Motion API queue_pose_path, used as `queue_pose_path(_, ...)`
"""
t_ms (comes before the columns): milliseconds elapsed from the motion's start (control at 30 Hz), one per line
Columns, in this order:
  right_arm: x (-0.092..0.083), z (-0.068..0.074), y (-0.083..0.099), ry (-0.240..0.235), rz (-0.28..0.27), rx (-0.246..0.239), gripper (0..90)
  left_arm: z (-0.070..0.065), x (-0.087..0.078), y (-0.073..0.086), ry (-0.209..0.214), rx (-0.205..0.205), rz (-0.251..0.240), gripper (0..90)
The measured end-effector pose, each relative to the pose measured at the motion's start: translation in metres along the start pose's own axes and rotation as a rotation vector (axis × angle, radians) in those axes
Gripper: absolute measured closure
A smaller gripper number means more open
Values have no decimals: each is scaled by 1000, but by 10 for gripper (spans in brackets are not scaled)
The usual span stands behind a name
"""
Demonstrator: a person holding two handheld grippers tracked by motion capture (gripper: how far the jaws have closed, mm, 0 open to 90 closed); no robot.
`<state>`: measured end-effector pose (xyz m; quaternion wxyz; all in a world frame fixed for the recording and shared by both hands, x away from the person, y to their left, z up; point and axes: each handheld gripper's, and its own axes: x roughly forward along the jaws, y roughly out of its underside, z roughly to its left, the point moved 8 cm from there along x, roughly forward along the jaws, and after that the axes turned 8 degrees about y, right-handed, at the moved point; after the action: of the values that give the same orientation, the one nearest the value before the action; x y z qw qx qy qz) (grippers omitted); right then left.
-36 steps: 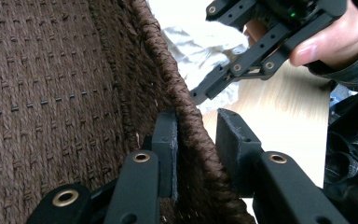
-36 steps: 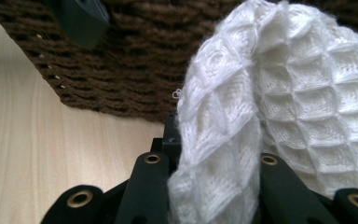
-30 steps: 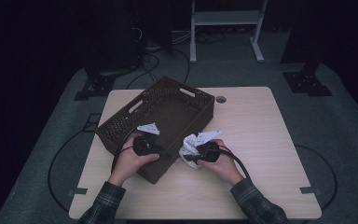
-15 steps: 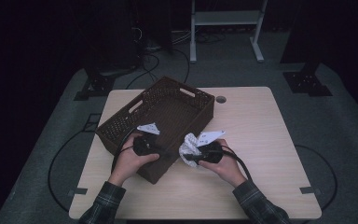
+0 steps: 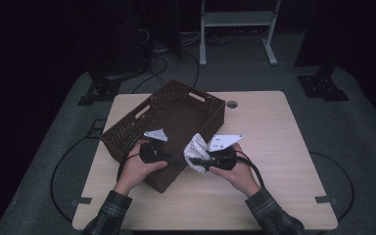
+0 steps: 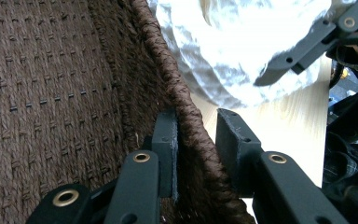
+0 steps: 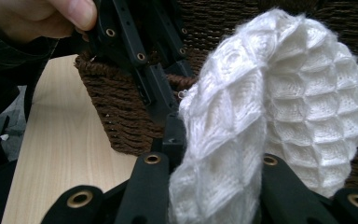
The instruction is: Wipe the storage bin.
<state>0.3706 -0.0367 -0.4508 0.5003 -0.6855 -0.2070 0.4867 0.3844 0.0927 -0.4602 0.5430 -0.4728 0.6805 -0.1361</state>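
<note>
A dark brown woven basket [image 5: 176, 112] stands at an angle on the table's left half. My left gripper [image 5: 170, 157] sits at the basket's near wall; in the left gripper view [image 6: 196, 135] its jaws straddle the braided rim [image 6: 168, 79] and are shut on it. My right gripper [image 5: 198, 159] is shut on a white knitted cloth [image 5: 195, 149], which it holds just outside that near wall, above the table. The cloth [image 7: 284, 102] bulges up between the jaws in the right gripper view, with the left gripper [image 7: 140, 60] on the basket [image 7: 116, 116] behind it.
The light wooden table [image 5: 274, 147] is bare to the right and in front of the hands. A cable hole [image 5: 232, 104] lies behind the basket. Cables trail from both grippers. Around the table are dark floor, stand feet and a white frame at the back.
My right gripper has lifted the white cloth upward and slightly toward the basket. The left gripper has stayed on the rim.
</note>
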Motion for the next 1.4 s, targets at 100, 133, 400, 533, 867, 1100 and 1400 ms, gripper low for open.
queue_pose_path(100, 4, 3, 1, -10, 0, -4, 749, 0, 0, 0, 0, 3, 4, 688)
queue_pose_path(133, 5, 3, 1, -10, 4, -10, 749, 0, 0, 0, 1, 1, 1, 688)
queue_pose_path(400, 13, 2, 7, -8, 21, -6, 750, 0, 0, 0, 1, -1, 3, 687)
queue_pose_path(533, 20, 2, 14, -11, 35, 2, 752, 0, 0, 0, 1, -6, 4, 686)
queue_pose_path(867, 40, 2, 40, -11, 117, 7, 752, 0, 0, 0, 3, -3, 4, 685)
queue_pose_path(1100, 52, 4, 55, -17, 165, 10, 752, 0, 0, 0, 2, -2, 4, 687)
queue_pose_path(1400, 55, 7, 61, -34, 178, 27, 752, 0, 0, 0, 0, 0, 4, 688)
